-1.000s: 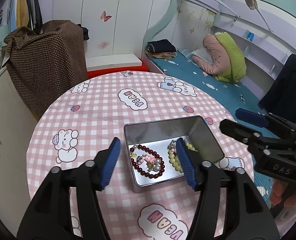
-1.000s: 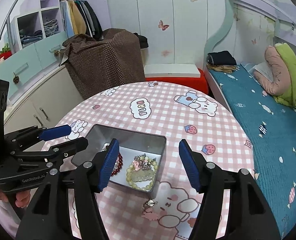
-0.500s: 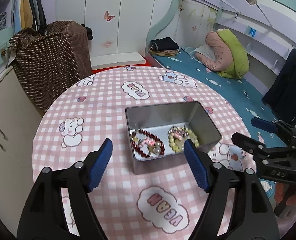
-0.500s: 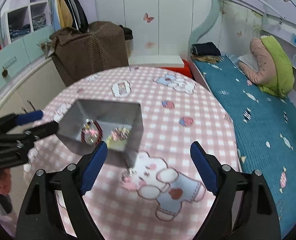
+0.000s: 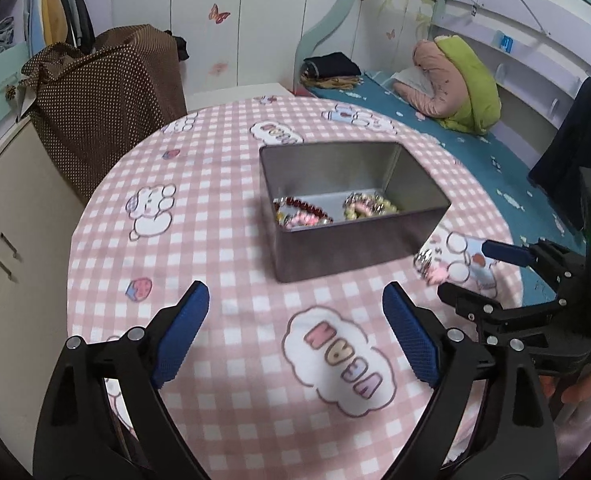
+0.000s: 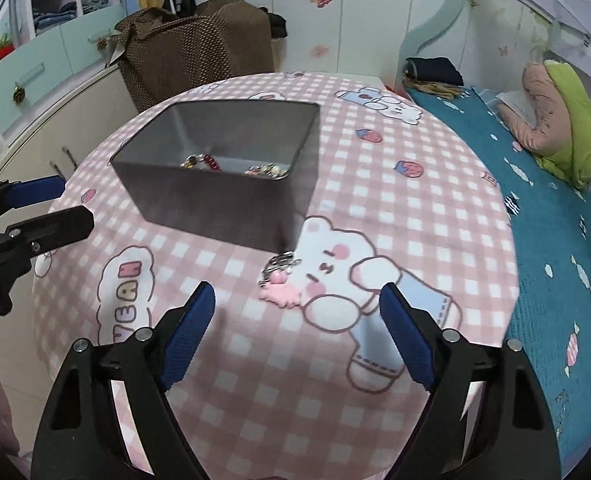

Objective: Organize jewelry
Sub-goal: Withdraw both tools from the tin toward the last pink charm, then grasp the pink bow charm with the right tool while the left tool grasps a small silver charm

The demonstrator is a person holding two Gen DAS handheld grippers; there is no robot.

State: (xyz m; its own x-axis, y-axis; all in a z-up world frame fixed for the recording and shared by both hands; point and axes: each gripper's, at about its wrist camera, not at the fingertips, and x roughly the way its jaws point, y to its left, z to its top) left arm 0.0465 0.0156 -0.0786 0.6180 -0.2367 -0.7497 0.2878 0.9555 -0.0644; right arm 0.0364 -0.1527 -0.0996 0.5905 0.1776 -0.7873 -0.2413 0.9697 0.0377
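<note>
1. Left gripper (image 5: 295,332) and right gripper (image 6: 297,330) both gape wide, holding nothing
2. Grey rectangular metal tin (image 6: 211,204) sits mid-table, bracelets inside
3. Small pink-charmed trinket (image 6: 278,276), perhaps a keyring, lies just beside its corner on the pink checked tablecloth (image 6: 395,208)

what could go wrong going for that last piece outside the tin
1. The loose charm lies on soft cloth right beside the tin's near corner; the right hand-held gripper, open and short of it, might pinch the tablecloth or bump the tin.
2. The charm is small with thin chain loops, so it could slip from the pads.
3. It sits toward the table's edge, so a nudge could send it off.
</note>
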